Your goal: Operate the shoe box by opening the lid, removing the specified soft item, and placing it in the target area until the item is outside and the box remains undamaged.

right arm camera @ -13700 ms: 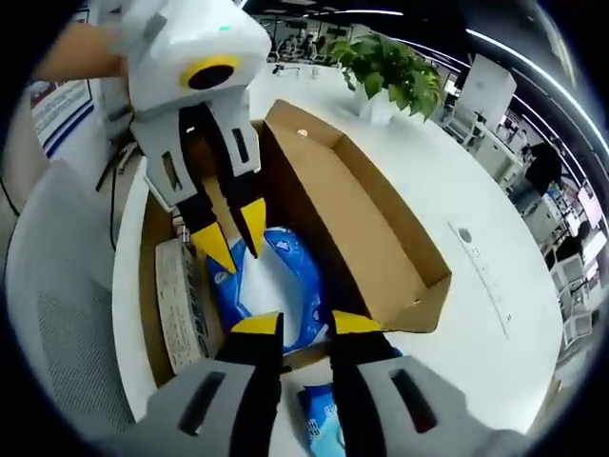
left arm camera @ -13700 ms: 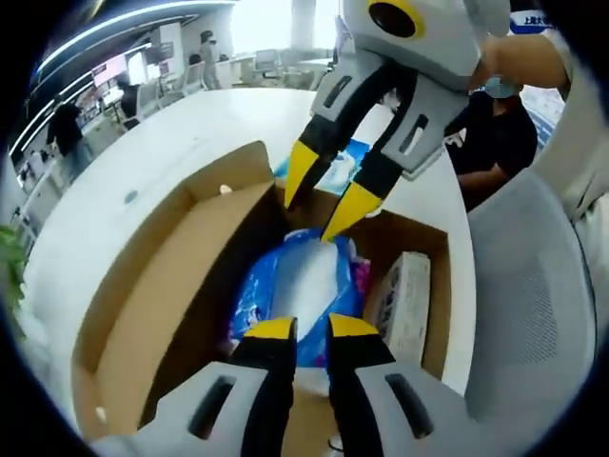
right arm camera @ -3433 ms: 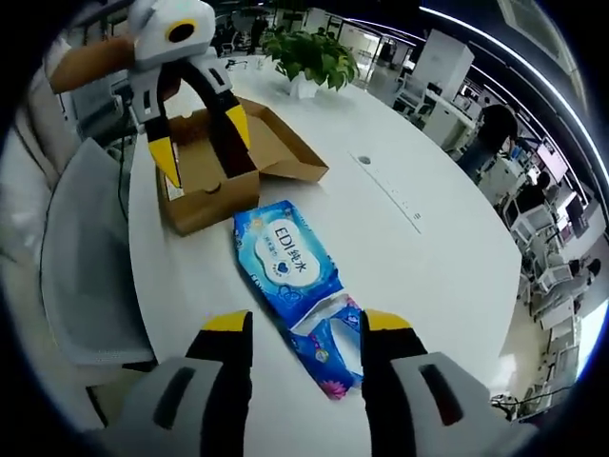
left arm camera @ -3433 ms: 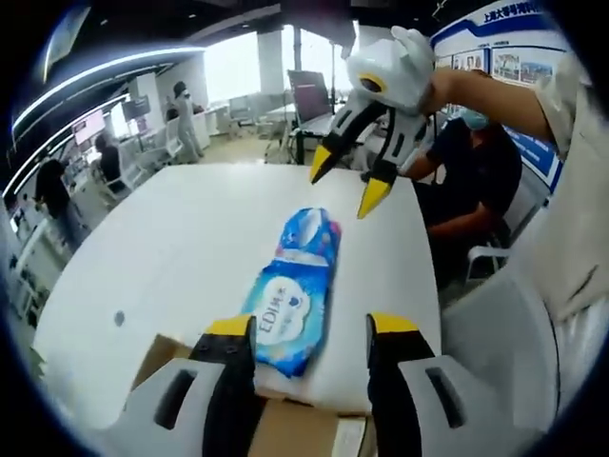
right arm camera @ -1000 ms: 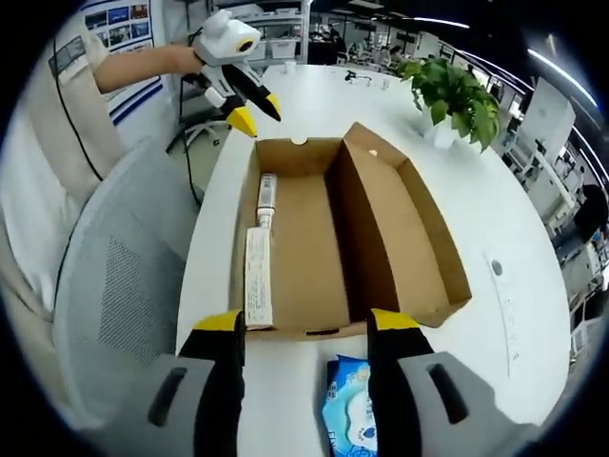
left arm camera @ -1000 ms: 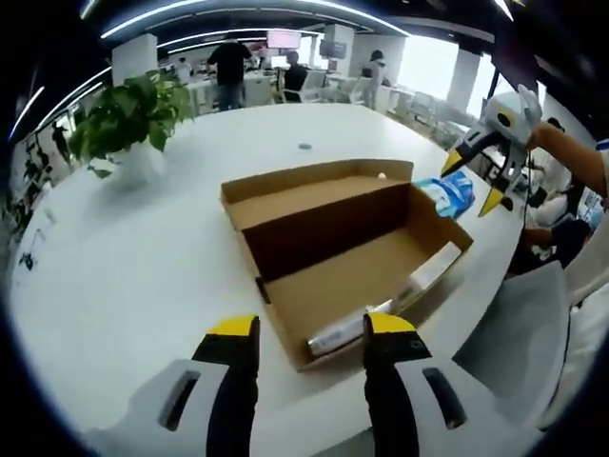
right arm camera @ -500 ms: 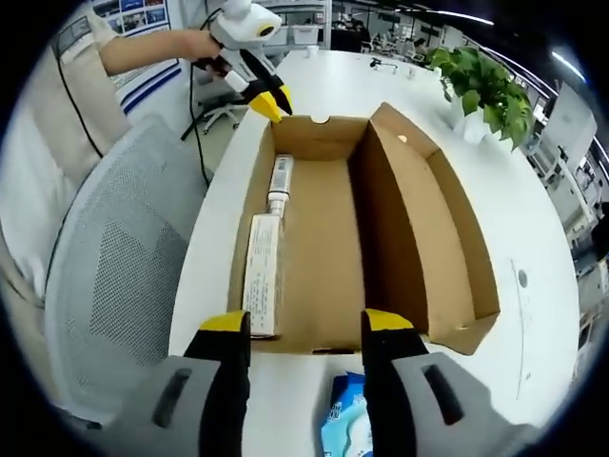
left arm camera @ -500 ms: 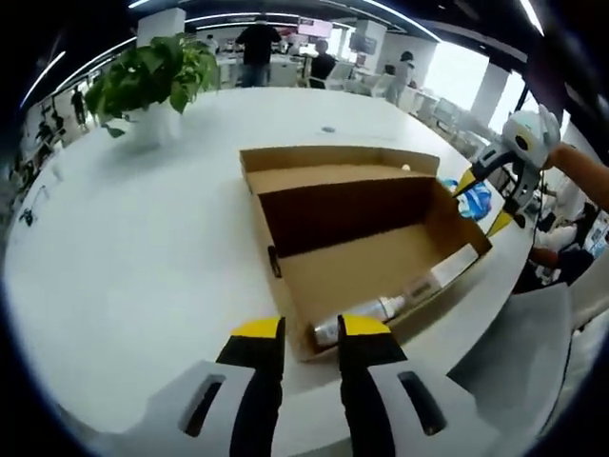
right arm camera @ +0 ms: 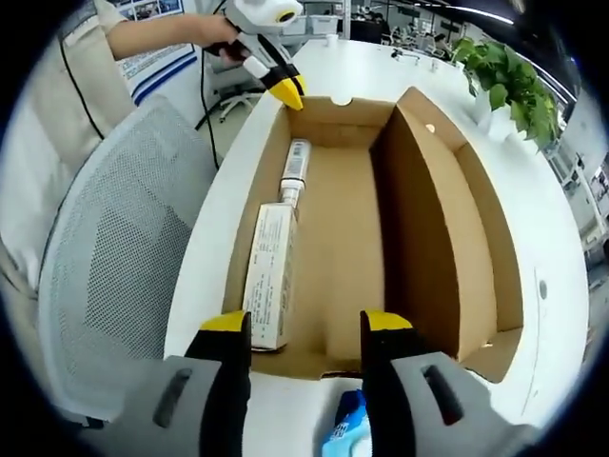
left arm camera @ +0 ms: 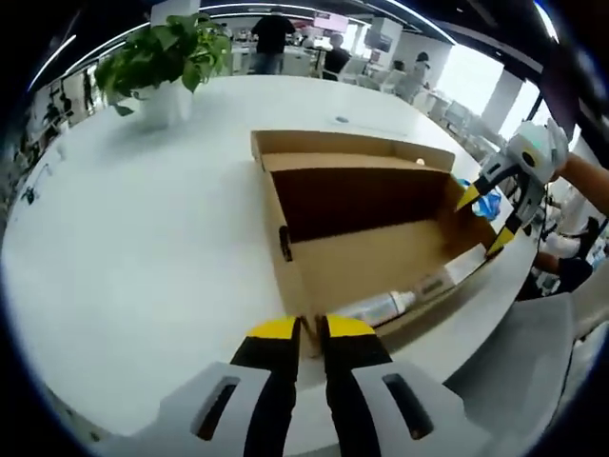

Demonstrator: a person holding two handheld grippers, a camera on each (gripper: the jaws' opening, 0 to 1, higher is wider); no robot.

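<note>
Left gripper (left arm camera: pixel 309 328) is pinched on the near end wall of the open brown cardboard shoe box (left arm camera: pixel 314 257), whose long axis is spanned by the wide-open right gripper (right arm camera: pixel 306 326).

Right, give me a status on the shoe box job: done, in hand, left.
Done: the shoe box lies open, its lid folded out, and the blue soft pack lies outside on the table.
In hand: the left tongs look closed on the box's end wall; the right tongs are open, holding nothing.
Left: nothing obvious. A tube and a carton stay inside. No damage visible.
</note>
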